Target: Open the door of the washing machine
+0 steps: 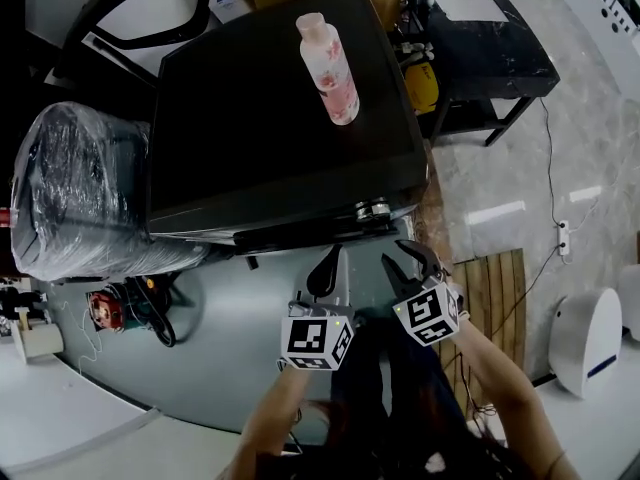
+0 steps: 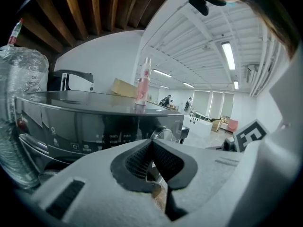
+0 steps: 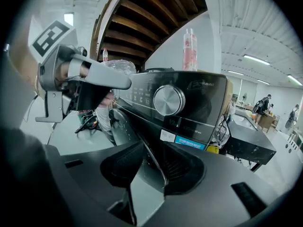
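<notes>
1. Washing machine (image 1: 270,118) stands just ahead of both jaws; wrapped bundle (image 1: 80,188) left of them; open floor (image 1: 200,338) beneath.
2. Door (image 3: 124,126): its thin edge runs between the right jaws; seemingly ajar; wider swing judged left to do.
3. Right gripper (image 3: 153,145): jaws spread, not pinching; left gripper (image 2: 152,142): jaws pressed together, empty.

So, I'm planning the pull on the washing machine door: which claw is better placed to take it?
Right, likely. The right claw stands open with the door's edge running between its jaws; the left claw is shut and faces the control panel.
</notes>
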{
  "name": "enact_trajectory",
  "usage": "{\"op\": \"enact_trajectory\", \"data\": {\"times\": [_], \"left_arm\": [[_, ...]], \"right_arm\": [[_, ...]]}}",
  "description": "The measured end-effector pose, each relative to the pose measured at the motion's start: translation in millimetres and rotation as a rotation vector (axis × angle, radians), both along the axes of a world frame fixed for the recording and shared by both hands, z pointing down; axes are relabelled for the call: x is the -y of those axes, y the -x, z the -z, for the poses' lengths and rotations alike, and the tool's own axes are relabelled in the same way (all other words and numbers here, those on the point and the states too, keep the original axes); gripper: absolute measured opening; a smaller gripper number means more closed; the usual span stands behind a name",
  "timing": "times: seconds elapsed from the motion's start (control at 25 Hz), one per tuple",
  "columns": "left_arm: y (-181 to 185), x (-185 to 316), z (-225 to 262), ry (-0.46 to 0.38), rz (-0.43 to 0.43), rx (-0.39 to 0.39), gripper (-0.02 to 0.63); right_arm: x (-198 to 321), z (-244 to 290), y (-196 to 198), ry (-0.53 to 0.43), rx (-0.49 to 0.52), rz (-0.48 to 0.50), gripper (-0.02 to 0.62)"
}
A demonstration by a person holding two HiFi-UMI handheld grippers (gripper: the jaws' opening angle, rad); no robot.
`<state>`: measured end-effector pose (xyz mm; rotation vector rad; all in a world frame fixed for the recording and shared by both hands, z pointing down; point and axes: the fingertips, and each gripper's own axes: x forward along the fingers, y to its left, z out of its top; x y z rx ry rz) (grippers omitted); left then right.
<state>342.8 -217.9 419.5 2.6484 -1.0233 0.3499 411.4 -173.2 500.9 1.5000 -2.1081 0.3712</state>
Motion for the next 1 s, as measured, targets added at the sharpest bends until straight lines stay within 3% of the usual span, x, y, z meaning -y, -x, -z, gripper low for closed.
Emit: {"op": "enact_trajectory", "data": {"times": [1.0], "left_arm": [[9, 18, -67, 0.067, 0.122, -0.022, 0.014]], "right_arm": [[31, -130, 0, 0.119, -0.085, 0.220, 0.146]]}}
